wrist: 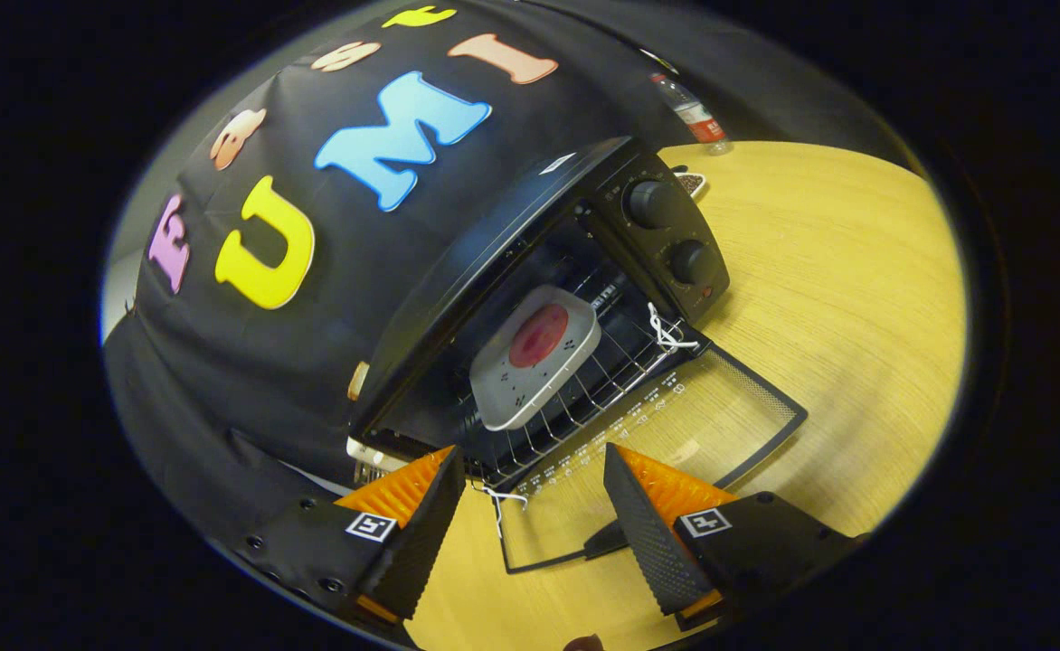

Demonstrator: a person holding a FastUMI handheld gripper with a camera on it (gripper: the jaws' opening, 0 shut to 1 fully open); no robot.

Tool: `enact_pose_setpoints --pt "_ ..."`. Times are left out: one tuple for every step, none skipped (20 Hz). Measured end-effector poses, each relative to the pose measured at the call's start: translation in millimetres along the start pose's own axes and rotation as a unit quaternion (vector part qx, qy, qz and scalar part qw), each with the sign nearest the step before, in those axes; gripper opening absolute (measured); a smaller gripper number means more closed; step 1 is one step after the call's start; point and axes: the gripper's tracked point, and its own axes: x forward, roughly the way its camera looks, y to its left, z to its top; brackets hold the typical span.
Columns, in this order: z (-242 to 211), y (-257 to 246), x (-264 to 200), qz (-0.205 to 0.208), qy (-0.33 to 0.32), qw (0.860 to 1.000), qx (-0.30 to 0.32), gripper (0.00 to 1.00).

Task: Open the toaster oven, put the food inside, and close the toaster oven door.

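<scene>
Bright, even overhead light on desk [837, 271]; pale sheen across the wood. Toaster oven [530, 298] interior dim, glass door [675, 425] shows faint glare. Soft shadow under hand-held gripper [534, 506], fingers apart. Strong fisheye bend, edges smeared & darker w/ slight blur; centre sharp.

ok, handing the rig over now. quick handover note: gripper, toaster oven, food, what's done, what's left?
Gripper: open, holding nothing, fingers spread just in front of the lowered door.
Toaster oven: on the wooden table, its glass door folded down flat and lying open.
Food: a red piece on a white plate, resting on the wire rack inside the oven, beyond the fingers.
Done: door opened, food placed inside.
Left: lift the door and close it. The door's handle bar sits between the fingers, near edge.
</scene>
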Motion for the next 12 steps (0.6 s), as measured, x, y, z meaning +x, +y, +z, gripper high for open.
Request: enact_pose_setpoints --pt "-4.7 -2.9 -5.2 -0.002 0.004 1.000 -0.019 0.98" --pt "-8.1 -5.9 -9.1 -0.005 0.008 0.999 -0.037 0.98" --pt "-11.9 -8.6 -14.8 -0.007 0.011 0.998 -0.054 0.98" --pt "-16.3 -11.3 -18.3 -0.009 0.016 0.997 -0.071 0.98" --pt "-20.7 -13.1 -21.4 -0.011 0.021 0.996 -0.088 0.98" --pt "-23.9 -15.1 -23.4 -0.012 0.025 0.994 -0.104 0.98" --pt "-29.4 -17.1 -24.7 -0.012 0.031 0.993 -0.117 0.98" --pt "-36.0 -18.6 -25.9 -0.010 0.041 0.991 -0.127 0.98" --pt "-44.7 -22.1 -26.4 -0.011 0.054 0.989 -0.138 0.98" --pt "-50.7 -26.7 -27.3 -0.015 0.064 0.986 -0.150 0.98" --pt "-54.7 -31.4 -27.1 -0.020 0.071 0.984 -0.163 0.98" --pt "-58.2 -36.3 -27.0 -0.027 0.077 0.981 -0.175 0.98"
